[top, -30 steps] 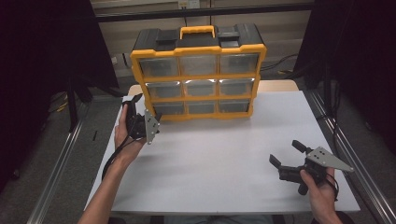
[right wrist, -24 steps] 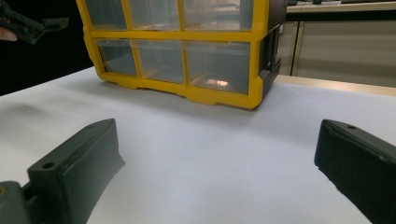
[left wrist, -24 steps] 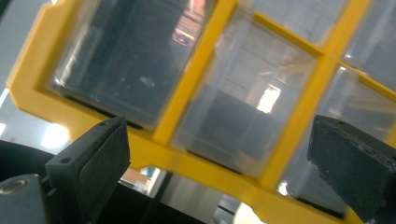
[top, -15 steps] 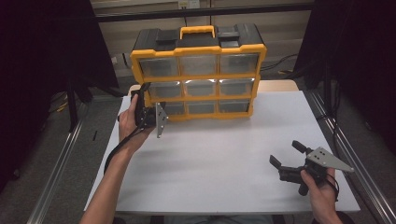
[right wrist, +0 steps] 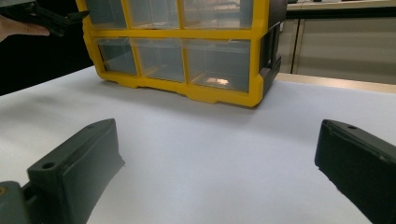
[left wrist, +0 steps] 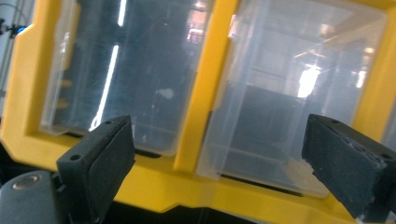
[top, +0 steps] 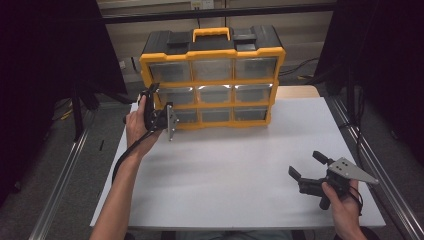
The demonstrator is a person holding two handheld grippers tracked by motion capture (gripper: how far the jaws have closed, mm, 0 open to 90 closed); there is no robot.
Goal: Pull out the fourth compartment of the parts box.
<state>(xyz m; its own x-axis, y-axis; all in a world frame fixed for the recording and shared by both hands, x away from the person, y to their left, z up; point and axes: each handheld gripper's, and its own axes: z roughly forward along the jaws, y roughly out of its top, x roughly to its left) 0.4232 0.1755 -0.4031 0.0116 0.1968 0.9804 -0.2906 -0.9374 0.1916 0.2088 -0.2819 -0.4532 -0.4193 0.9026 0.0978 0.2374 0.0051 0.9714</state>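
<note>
The yellow-and-black drawer cabinet (top: 212, 77) stands at the upper middle of the high view, at the far edge of the white table (top: 235, 170), with three rows of three clear drawers, all of them pushed in flush as far as I can see. The left gripper (top: 152, 100) is right up against its left end, at about the level of the middle row. In the left gripper view its jaws are spread wide, one at the lower left of the frame and one at the lower right, with two clear drawer fronts (left wrist: 299, 88) and the yellow divider (left wrist: 205, 84) between them close ahead. Nothing is pinched yet, and I cannot tell whether the jaw tips touch the plastic.

The right gripper (top: 310, 167) sits low at the bottom right of the high view, held just over the table and well apart from the cabinet. Its jaws are also spread, holding nothing; in its own view the cabinet (right wrist: 187, 51) fills the upper left of the frame.

To my eye the work has barely begun: the reach to a left-hand drawer is made, but gripping and pulling it open are still to come.
</note>
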